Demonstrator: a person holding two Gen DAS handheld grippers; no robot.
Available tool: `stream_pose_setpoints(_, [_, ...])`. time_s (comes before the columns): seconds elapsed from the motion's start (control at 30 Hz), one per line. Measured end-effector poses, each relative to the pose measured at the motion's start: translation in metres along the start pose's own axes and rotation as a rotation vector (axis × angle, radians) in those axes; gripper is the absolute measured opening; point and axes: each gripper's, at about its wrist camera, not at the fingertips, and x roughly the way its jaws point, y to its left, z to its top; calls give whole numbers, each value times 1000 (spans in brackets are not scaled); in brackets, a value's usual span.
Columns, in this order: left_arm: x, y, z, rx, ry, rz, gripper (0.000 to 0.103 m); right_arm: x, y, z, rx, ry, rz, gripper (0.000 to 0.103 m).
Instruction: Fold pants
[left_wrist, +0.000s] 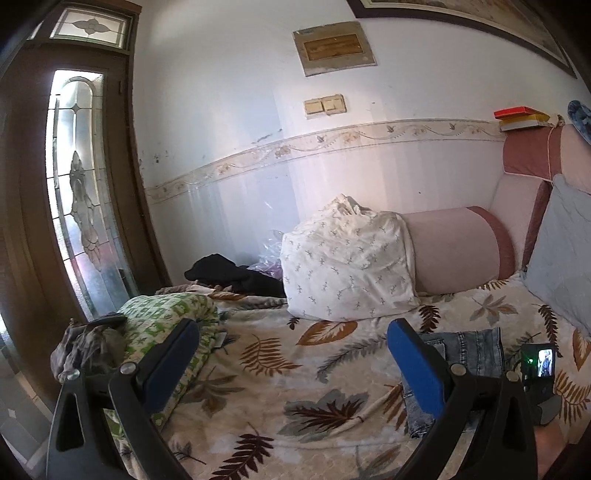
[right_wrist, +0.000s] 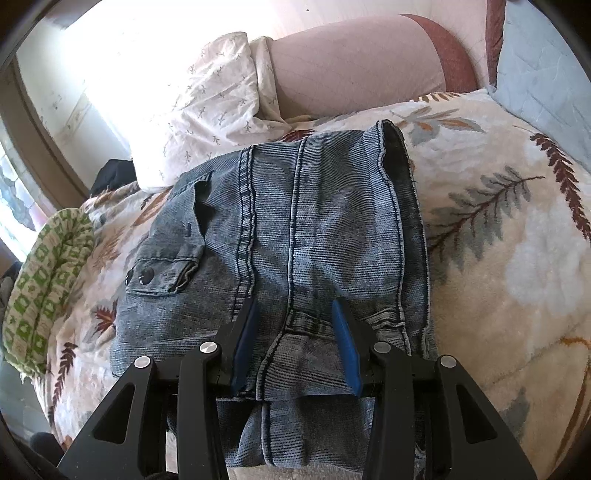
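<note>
Folded faded blue denim pants (right_wrist: 295, 236) centre frame on leaf-print cream blanket (right_wrist: 498, 258), right gripper (right_wrist: 295, 332) pinching their near fold, left gripper (left_wrist: 291, 354) spread, holding nothing, white patterned pillow (left_wrist: 343, 266) behind.

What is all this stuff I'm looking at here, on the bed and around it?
jeans: one pair, faded blue, folded on the bedspread
bedspread: one, cream with leaf print, covering the bed
pillow: one, white with small sprigs, against the wall
bolster: one, pink, beside the pillow
green-patterned cloth: one, green and white, at the bed's left edge
black garment: one, black, behind the green cloth
door: one, brown with patterned glass, left
left hand-held gripper: one, black with blue pads, open, empty
right hand-held gripper: one, same colours, jeans fabric between its pads
</note>
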Motion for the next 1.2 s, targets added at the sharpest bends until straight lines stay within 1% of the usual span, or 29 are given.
stream_pose_setpoints(0.17, [1,2,-4,-2,13,2,103,-6,-1,-1,-4,11,0,39])
stream_pose_setpoints(0.23, [10,-1,-9,0,54,-22,103,-10,-3,-1,6,24,8,40])
stream_pose_setpoints(0.33, [37,-6,-24,-21,165,-81,103,-19,-8,1,39,52,42,41])
stream_pose_setpoints(0.4, [62,-11,-40,-40,267,-136,103,-27,-11,3,54,56,66,42])
stream_pose_setpoints(0.5, [97,-20,-65,-79,405,-200,103,-40,-20,7,94,36,89,45])
stream_pose_setpoints(0.57, [114,-28,-78,-92,463,-217,103,-49,-27,12,121,-1,101,45])
stream_pose_setpoints(0.67, [134,-42,-85,-105,487,-247,103,-53,-33,18,144,-28,118,47])
stream_pose_setpoints(0.73, [152,-56,-82,-98,497,-276,103,-51,-37,20,174,-27,127,47])
stream_pose_setpoints(0.83, [178,-81,-74,-82,517,-323,103,-48,-41,23,206,-16,165,47])
stream_pose_setpoints(0.87, [186,-89,-74,-72,520,-327,103,-49,-42,24,214,-18,174,47])
stream_pose_setpoints(0.97, [209,-116,-76,-6,543,-318,103,-51,-50,28,233,-28,147,48])
stream_pose_setpoints(1.0, [216,-124,-79,2,556,-316,103,-51,-58,29,263,-28,146,48])
stream_pose_setpoints(1.07, [224,-133,-82,-8,578,-352,103,-49,-75,31,342,-29,160,48])
stream_pose_setpoints(1.1, [227,-139,-83,-9,583,-359,103,-49,-80,32,369,-36,164,49])
stream_pose_setpoints(1.13, [229,-144,-85,2,584,-352,103,-51,-84,34,384,-50,172,50])
stream_pose_setpoints(1.2, [236,-158,-89,48,591,-323,103,-52,-83,38,375,-66,192,51])
